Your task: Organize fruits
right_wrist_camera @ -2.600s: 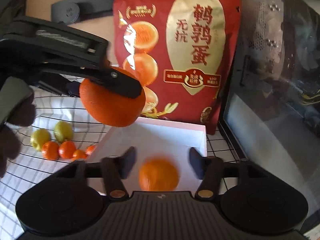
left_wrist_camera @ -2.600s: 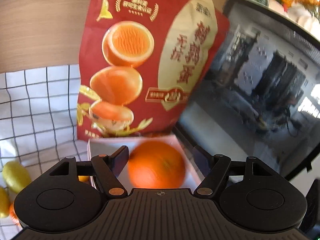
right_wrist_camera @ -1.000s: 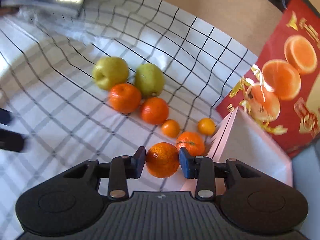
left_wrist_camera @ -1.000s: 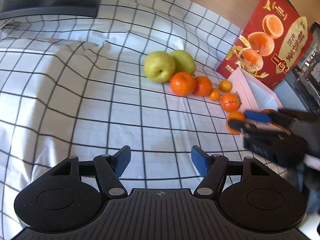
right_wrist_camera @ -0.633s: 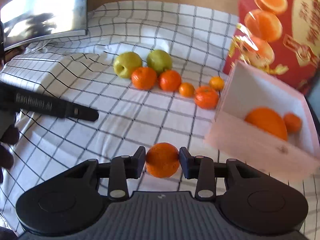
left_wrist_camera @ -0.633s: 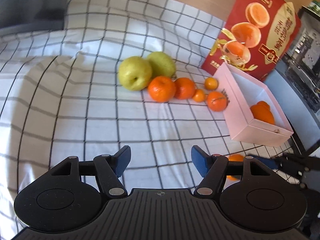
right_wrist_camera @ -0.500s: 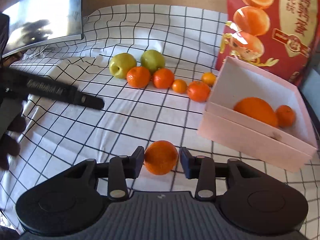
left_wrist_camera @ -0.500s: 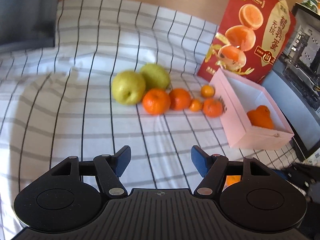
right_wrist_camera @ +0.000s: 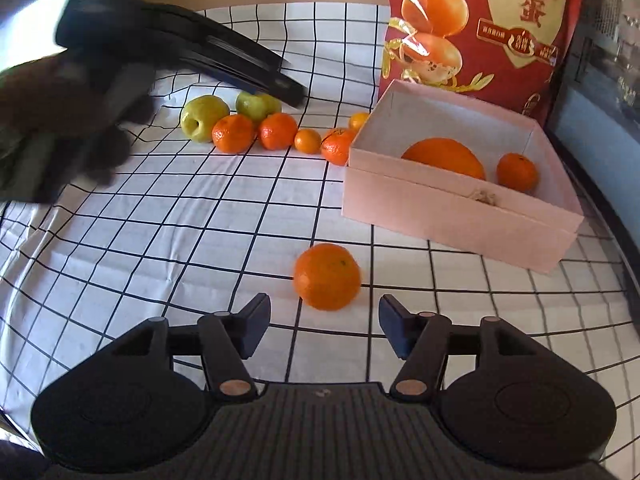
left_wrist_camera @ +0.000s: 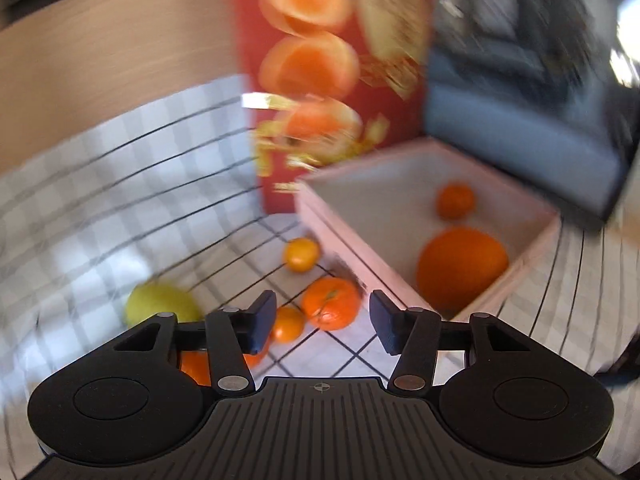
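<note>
In the right wrist view a tangerine (right_wrist_camera: 326, 276) lies on the checked cloth just ahead of my right gripper (right_wrist_camera: 324, 328). That gripper's jaws are opening and nothing is between them. The pink box (right_wrist_camera: 460, 216) holds a big orange (right_wrist_camera: 444, 158) and a small tangerine (right_wrist_camera: 517, 172). Left of the box lies a row of tangerines (right_wrist_camera: 277, 131) and two green apples (right_wrist_camera: 204, 117). My left gripper (left_wrist_camera: 323, 326) hovers over that row beside the box (left_wrist_camera: 532, 256); its jaws are closing. A tangerine (left_wrist_camera: 331, 308) shows in the gap, untouched by the pads.
A red snack bag (right_wrist_camera: 480, 20) stands behind the box, with a dark screen (right_wrist_camera: 600, 92) to its right. A gloved hand (right_wrist_camera: 60, 120) carries the left gripper (right_wrist_camera: 294, 94) above the apples. The left wrist view is blurred by motion.
My right gripper has opened and let go of the tangerine, which now rests on the cloth. My left gripper has swung right to the fruit row by the box, with its jaws narrower.
</note>
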A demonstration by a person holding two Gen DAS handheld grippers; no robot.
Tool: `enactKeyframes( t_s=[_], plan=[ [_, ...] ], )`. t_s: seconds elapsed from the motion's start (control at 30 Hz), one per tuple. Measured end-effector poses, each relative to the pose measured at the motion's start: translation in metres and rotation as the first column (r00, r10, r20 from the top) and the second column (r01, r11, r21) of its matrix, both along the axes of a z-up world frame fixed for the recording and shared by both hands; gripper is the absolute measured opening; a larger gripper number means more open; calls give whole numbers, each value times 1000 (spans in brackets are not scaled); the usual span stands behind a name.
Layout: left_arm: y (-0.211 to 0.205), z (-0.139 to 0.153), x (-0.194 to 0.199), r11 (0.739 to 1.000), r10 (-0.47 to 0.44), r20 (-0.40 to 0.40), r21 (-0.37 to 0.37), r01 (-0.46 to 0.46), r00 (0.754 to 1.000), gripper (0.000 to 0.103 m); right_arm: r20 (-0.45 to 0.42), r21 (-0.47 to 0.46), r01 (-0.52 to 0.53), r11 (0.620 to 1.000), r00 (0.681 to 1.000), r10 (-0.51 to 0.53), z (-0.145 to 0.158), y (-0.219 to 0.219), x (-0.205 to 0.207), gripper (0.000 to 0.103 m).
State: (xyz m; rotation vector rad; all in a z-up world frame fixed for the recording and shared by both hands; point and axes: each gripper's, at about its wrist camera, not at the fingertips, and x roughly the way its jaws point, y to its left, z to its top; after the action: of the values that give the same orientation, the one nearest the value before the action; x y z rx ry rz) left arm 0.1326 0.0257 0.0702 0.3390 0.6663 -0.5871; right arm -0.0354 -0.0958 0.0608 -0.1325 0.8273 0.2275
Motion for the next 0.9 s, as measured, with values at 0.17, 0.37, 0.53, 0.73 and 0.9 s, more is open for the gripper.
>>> enactKeyframes(
  t_s=[0.17,0.37,0.53,0.73,0.9],
  plan=[
    [-22,-25,23,989,-55,-45,138,61,997,57,25,-10,23,1000,999,-23,4,-8,-10,64],
    [-26,-43,35,986,-82,-80,139,93,993,60,4,2,86,996,996,-86,2,-26,-14,65],
    [-36,-46,38,983,-102,-69,146,112,992,58,-5,1,106,994,994,-106,0,-31,-16,65],
    [-33,-44,38,982,-115,-81,141,126,990,57,-19,-17,90,996,996,-91,-2,-28,-15,65],
    [-26,-40,35,989,-98,-111,102,110,989,35,-24,-40,66,997,997,-67,-4,-22,-17,65]
  ],
)
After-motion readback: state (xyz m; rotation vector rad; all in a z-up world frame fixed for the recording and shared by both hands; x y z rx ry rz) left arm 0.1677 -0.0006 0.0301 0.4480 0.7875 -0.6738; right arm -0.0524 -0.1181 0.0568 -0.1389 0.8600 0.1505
